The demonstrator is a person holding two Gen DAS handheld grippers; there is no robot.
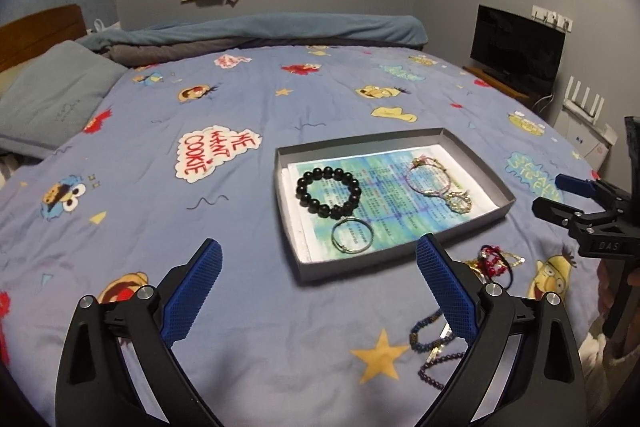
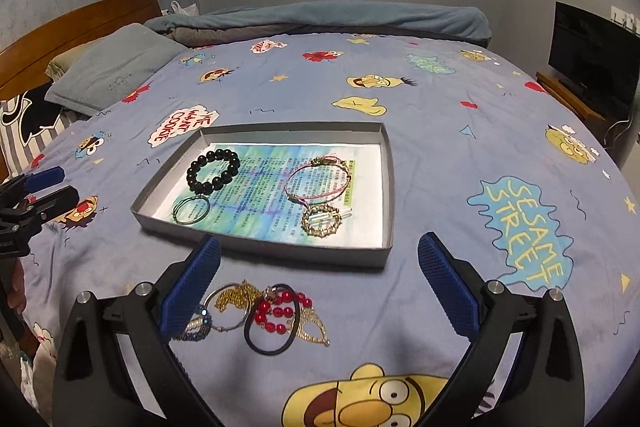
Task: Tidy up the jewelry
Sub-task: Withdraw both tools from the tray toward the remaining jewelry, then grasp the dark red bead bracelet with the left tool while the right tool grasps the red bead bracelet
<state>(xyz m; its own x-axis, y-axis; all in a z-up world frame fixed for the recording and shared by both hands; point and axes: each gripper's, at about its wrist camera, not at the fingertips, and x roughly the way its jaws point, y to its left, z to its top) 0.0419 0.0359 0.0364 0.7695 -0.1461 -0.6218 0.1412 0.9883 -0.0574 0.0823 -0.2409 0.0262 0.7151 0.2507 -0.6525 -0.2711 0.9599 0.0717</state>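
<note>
A shallow grey tray (image 1: 476, 157) (image 2: 390, 187) lies on the bed, lined with a printed paper. In it lie a black bead bracelet (image 1: 329, 191) (image 2: 213, 171), a thin silver bangle (image 1: 353, 235) (image 2: 191, 210), a pink cord bracelet (image 1: 428, 175) (image 2: 318, 179) and a small gold ring-shaped piece (image 1: 459, 202) (image 2: 322, 221). Loose jewelry sits on the bedspread before the tray: red beads (image 2: 280, 309) (image 1: 493, 259), a black hair tie (image 2: 272, 319), gold chains (image 2: 234, 297), dark bead strands (image 1: 430, 343). My left gripper (image 1: 320, 293) is open and empty. My right gripper (image 2: 320, 287) is open and empty above the loose pile.
The blue cartoon bedspread (image 2: 460, 155) covers the bed. A grey pillow (image 1: 52, 99) and wooden headboard (image 2: 80, 23) stand left, rolled blankets (image 1: 280, 31) at the far side. A dark screen (image 1: 516, 51) stands right. The other gripper shows at each view's edge (image 1: 580, 203) (image 2: 36, 195).
</note>
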